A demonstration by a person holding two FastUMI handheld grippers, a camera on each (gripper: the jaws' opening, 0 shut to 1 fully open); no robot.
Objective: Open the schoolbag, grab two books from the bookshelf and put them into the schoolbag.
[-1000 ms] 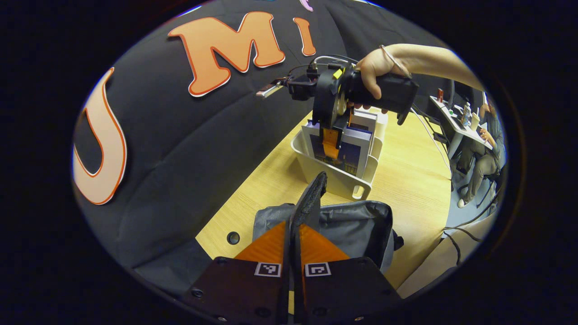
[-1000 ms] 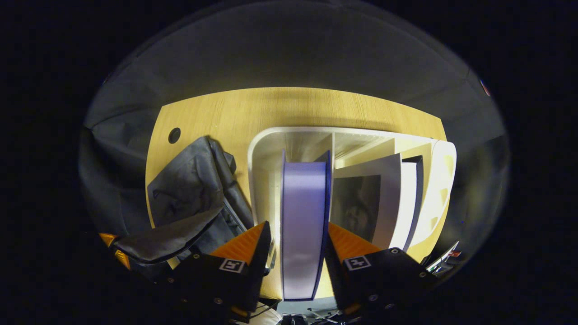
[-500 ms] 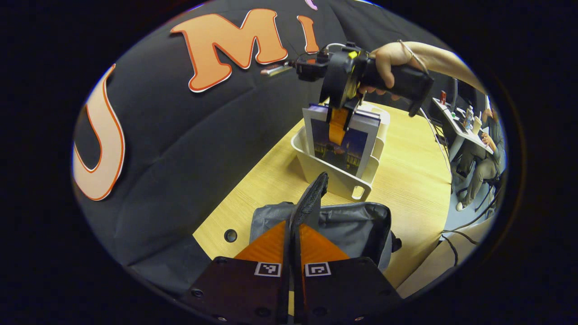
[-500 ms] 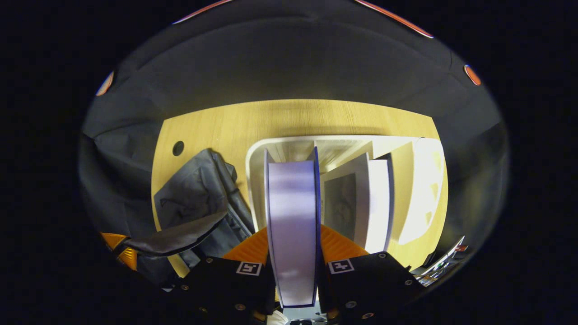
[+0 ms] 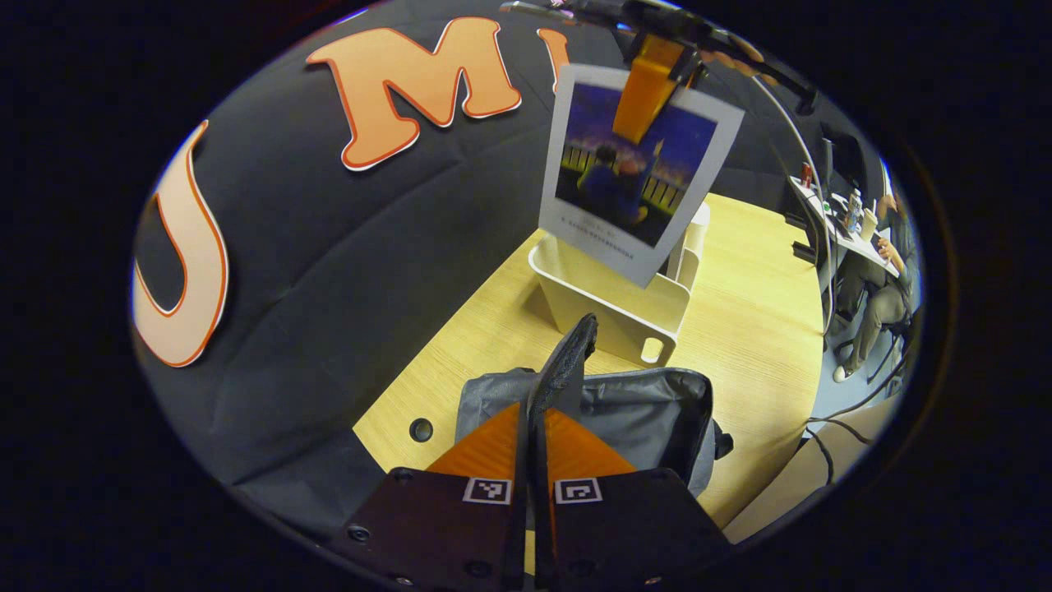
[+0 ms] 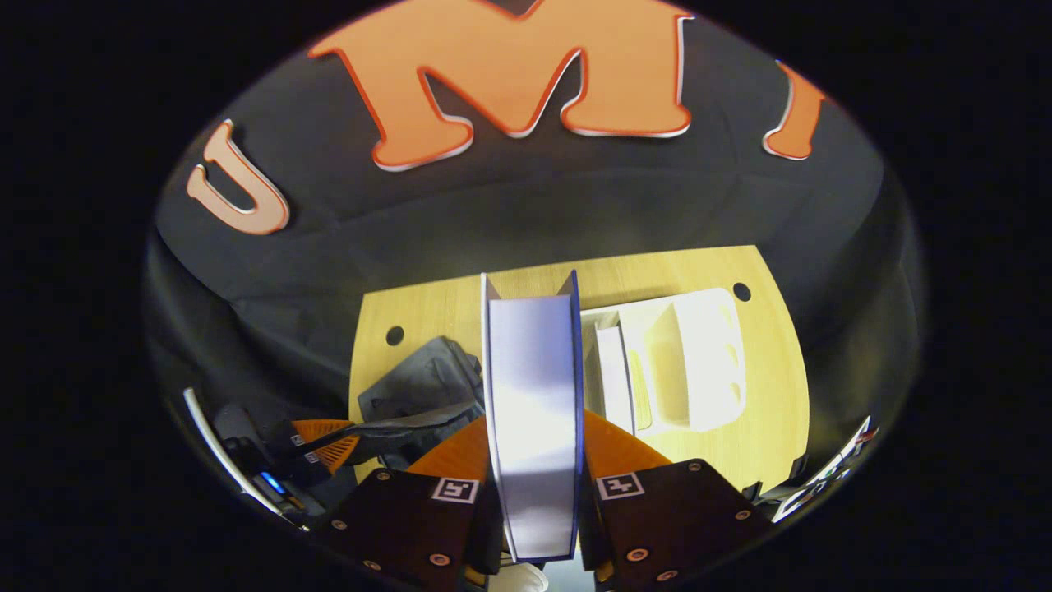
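Tabletop point(image 5: 740, 329) of pale wood grain is seen running along the black cloth wall, with round cable holes point(image 5: 421, 430) noted near its edge; beyond its far end, a seated person point(image 5: 883, 288) at another desk is glimpsed. Schoolbag point(image 5: 649, 411), grey, is seen lying on the table with its mouth open, its dark flap point(image 5: 567, 362) raised and pinched between the closed fingers of the left gripper point(image 5: 532, 427). White bookshelf point(image 5: 612, 308), a divided plastic rack, is seen standing just beyond the bag; one book point(image 6: 612, 370) is seen upright in it. A book point(image 5: 637, 173) with a white border and a dark blue night picture is held clamped by the right gripper point(image 6: 534, 448), raised clear above the rack and tilted.
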